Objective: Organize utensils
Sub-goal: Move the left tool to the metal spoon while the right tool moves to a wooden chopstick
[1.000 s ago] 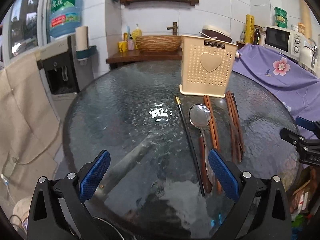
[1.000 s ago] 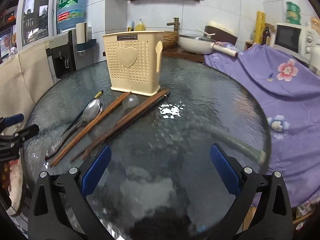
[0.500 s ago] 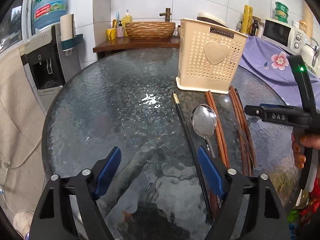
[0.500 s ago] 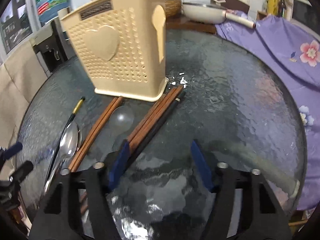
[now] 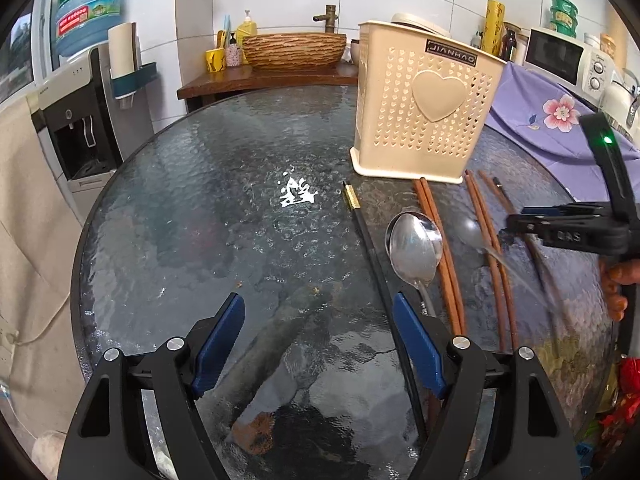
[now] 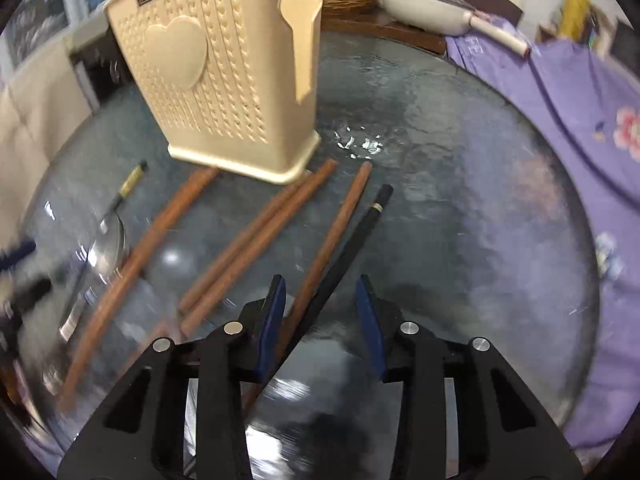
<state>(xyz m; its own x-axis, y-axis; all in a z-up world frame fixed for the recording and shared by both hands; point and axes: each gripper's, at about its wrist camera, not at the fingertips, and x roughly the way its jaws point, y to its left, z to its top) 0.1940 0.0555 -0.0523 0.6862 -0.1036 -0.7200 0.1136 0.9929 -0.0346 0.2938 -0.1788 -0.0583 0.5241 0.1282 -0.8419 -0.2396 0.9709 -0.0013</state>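
Nothing in cream utensil holder (image 6: 224, 80) yet; chopsticks, steel spoon (image 5: 414, 246) all on desk (image 5: 200, 220). Right gripper (image 6: 322, 316) closing around black chopstick (image 6: 352, 236) and a brown one, pads not pressing. Left gripper (image 5: 318, 342) spread, empty.

Left gripper (image 5: 318, 330) low over the round glass table (image 5: 180, 216), jaws apart, nothing between the blue pads, black gold-tipped chopstick (image 5: 366, 236) running just beside the right-hand pad. Beyond, metal spoon (image 5: 414, 248) and brown chopsticks (image 5: 444, 256) lying before the cream holder (image 5: 424, 108) with its heart. At the right edge, right gripper (image 5: 560, 226) above the outer chopsticks, fingers (image 5: 614, 284) of a hand below it.
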